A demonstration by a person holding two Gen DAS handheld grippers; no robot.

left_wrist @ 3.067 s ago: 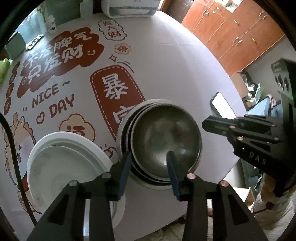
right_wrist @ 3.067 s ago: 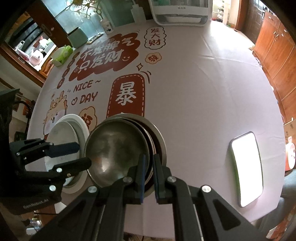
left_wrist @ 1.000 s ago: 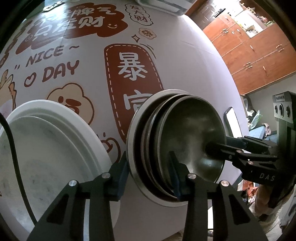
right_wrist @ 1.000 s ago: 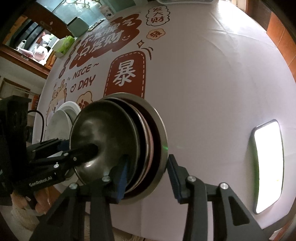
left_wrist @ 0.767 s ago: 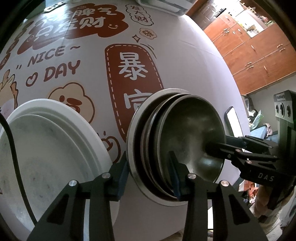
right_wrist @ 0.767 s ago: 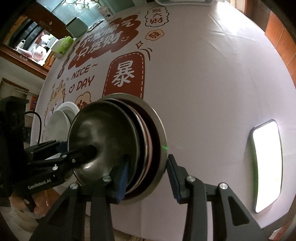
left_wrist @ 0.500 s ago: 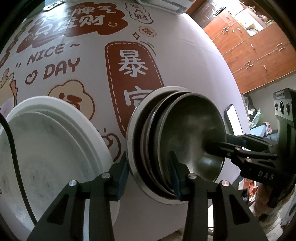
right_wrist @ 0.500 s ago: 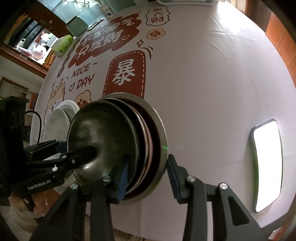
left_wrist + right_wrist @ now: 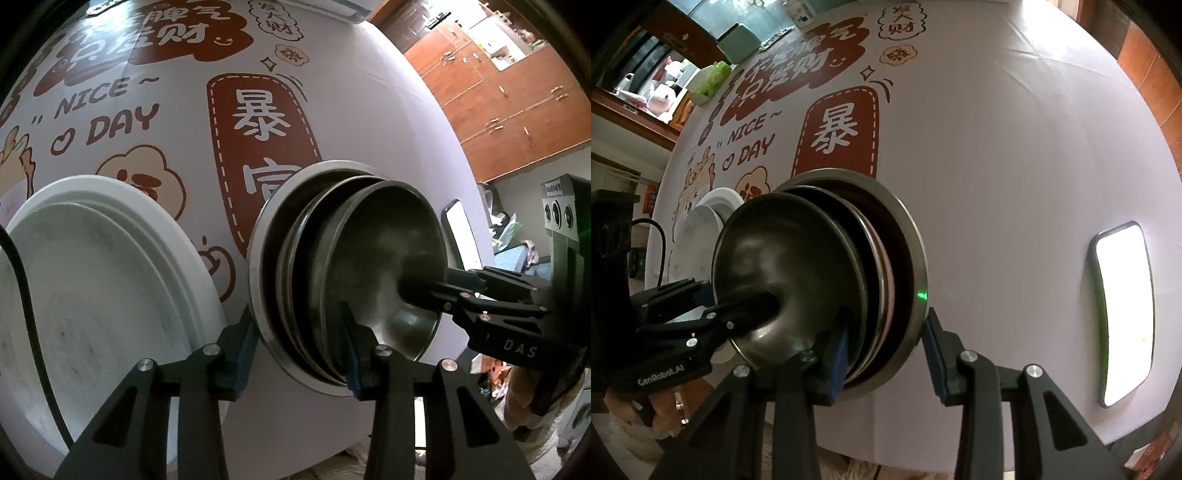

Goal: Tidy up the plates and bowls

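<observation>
Several dull steel bowls [image 9: 369, 266] nest in a stack on the printed tablecloth [image 9: 997, 147], beside white plates [image 9: 92, 277]. Left tongs [image 9: 295, 343] clamp the stack's rim; right tongs [image 9: 886, 350] are closing around its opposite edge.

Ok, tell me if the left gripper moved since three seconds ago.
Yes. Against the bowl stack, the left gripper came rightward from its edge; one finger now sits inside the top bowl.
</observation>
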